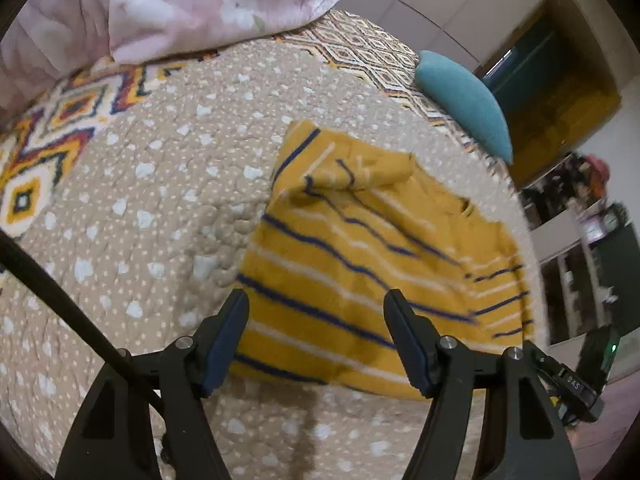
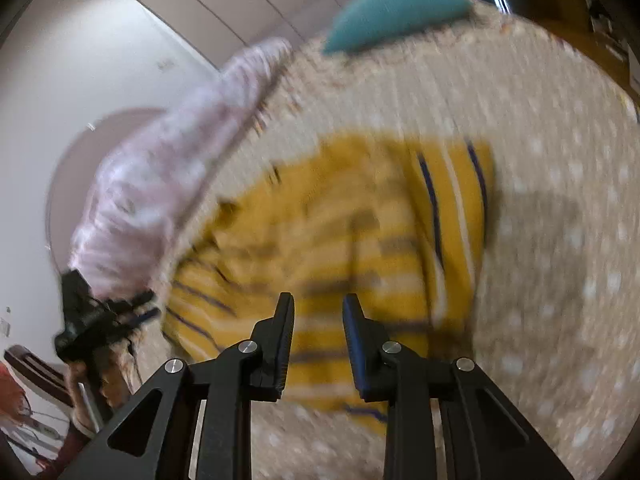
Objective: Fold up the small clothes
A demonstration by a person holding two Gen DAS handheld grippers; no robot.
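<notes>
Both tools, left (image 1: pixel 316 336) wide, right (image 2: pixel 318 332) narrower, gape empty above the striped shirt (image 1: pixel 360 248), sharp only leftward.

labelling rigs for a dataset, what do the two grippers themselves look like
Both are matte black with triangular cut-outs in the linkage arms and silver pivot bolts. The left gripper has long fingers faced with dark blue pads, and a black cable crosses beside it. The right gripper is the same build, its blue pads ribbed. No sleeves or hands show.

Beige dotted quilt (image 1: pixel 140 200); pink duvet (image 1: pixel 192 4); teal pillow (image 1: pixel 468 100).
</notes>
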